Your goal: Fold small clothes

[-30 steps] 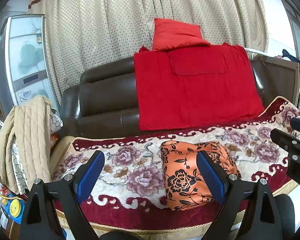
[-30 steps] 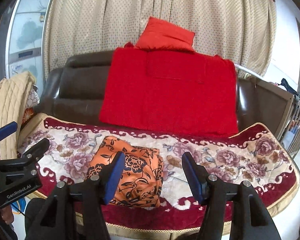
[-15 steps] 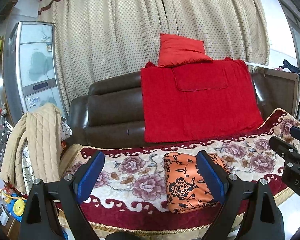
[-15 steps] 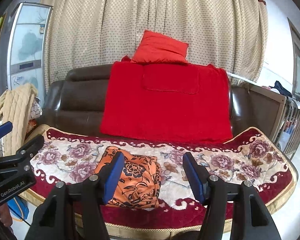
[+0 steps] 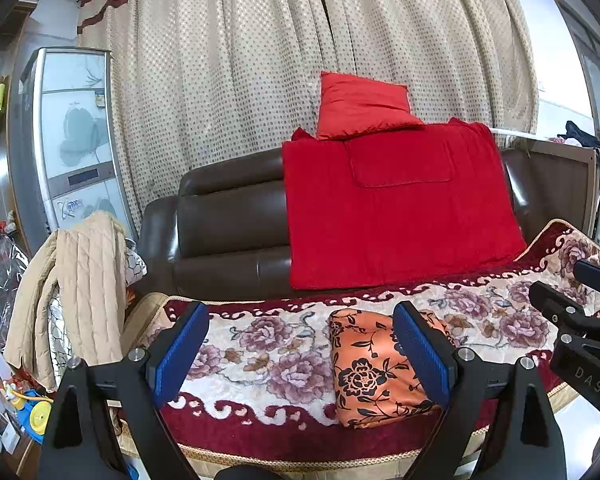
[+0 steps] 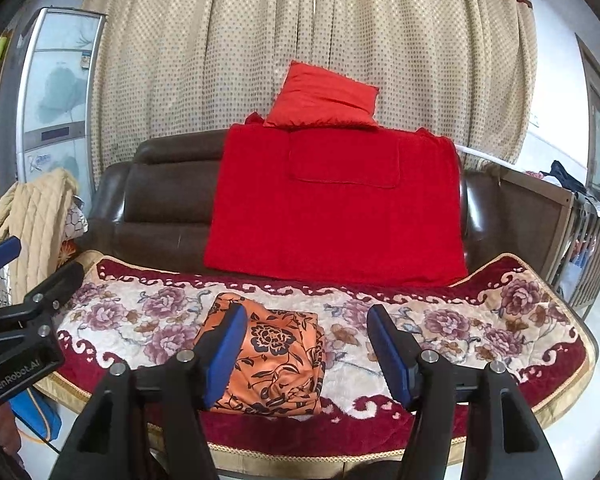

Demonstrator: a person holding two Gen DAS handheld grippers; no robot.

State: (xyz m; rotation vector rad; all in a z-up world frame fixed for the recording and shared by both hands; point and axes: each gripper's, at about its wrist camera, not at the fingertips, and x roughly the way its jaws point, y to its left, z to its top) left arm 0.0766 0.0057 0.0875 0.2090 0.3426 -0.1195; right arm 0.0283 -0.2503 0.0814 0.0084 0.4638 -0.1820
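Observation:
A folded orange garment with black flowers (image 5: 370, 372) lies on the floral sofa cover (image 5: 268, 352), near its front edge; it also shows in the right wrist view (image 6: 278, 360). My left gripper (image 5: 300, 354) is open and empty, held back from the sofa, with its right finger overlapping the garment in view. My right gripper (image 6: 306, 350) is open and empty, also held back, with its left finger in front of the garment's left side.
A red blanket (image 5: 392, 208) and a red cushion (image 5: 360, 106) sit on the brown sofa's back (image 5: 220, 216). A beige quilted jacket (image 5: 76, 280) hangs at the left. Dotted curtains hang behind. A cabinet (image 5: 72, 140) stands at the left, and a wooden crib (image 6: 560, 232) at the right.
Both grippers have pulled back and tilted up from the sofa, so the garment looks smaller and lower. The garment has not moved. Both grippers stay open.

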